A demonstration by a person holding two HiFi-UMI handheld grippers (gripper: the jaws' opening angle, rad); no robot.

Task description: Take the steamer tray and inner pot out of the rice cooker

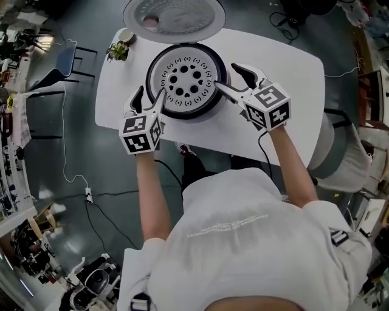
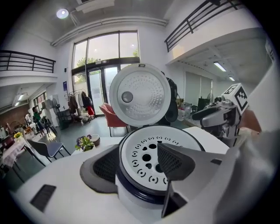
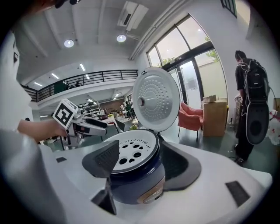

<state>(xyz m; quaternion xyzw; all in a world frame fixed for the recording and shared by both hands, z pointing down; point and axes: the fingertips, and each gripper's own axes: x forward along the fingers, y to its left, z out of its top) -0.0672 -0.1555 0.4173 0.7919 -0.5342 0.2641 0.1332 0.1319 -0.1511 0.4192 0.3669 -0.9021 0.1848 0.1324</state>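
The dark blue rice cooker (image 1: 209, 103) stands on the white table with its lid (image 1: 174, 18) swung up at the far side. The white steamer tray (image 1: 185, 79), full of round holes, sits in its mouth and hides the inner pot. My left gripper (image 1: 151, 95) is open at the cooker's near left rim, one jaw outside the wall and one over the tray's edge (image 2: 144, 153). My right gripper (image 1: 227, 76) is open at the right rim, straddling the cooker's wall (image 3: 135, 175). Neither gripper's pads press on anything.
The white table (image 1: 279, 67) has bare room to the right of the cooker. A small potted plant (image 1: 118, 50) sits at its far left corner. A chair (image 1: 61, 61) stands left of the table, and a person with a backpack (image 3: 251, 109) stands beyond it.
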